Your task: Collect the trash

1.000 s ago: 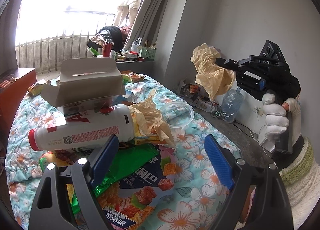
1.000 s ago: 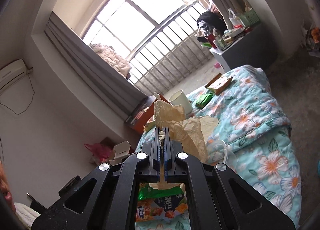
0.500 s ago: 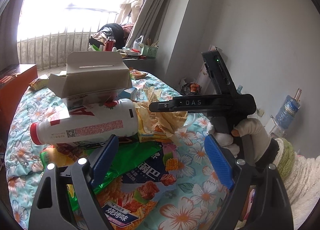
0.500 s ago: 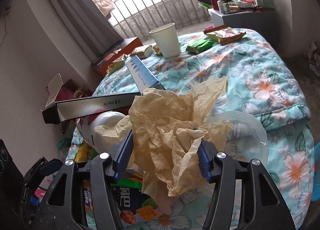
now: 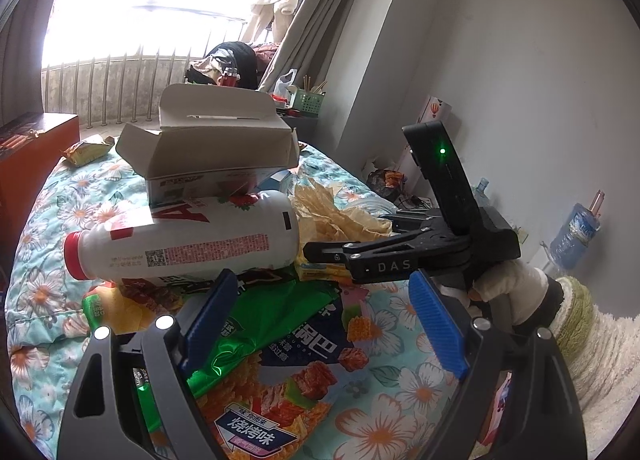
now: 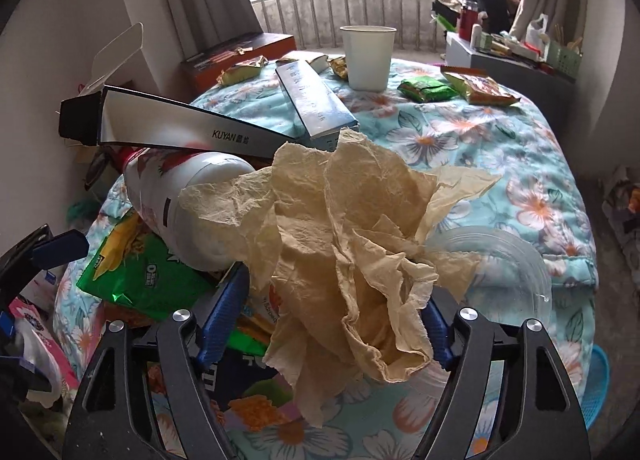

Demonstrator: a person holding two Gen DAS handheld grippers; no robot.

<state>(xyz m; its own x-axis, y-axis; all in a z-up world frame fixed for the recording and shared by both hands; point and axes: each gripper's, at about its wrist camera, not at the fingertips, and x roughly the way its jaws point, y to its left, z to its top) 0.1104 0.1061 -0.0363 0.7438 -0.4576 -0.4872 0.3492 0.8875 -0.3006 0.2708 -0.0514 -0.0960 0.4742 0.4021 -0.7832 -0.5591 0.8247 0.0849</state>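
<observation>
On the left, the left gripper [image 5: 320,320] is held spread and empty above the snack bags. Rightward, the crumpled paper [image 6: 352,256] is seen on the trash pile between the right gripper's [image 6: 332,320] parted fingers, which no longer pinch it. The right gripper should be drawn straight back so that the paper is not dragged off.

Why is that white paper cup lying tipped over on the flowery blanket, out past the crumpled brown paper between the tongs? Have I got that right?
Not quite: the white paper cup stands upright, mouth up, not tipped over. The right wrist view shows it on the flowery blanket, beyond the crumpled brown paper that sits between the tongs of the right gripper.
</observation>
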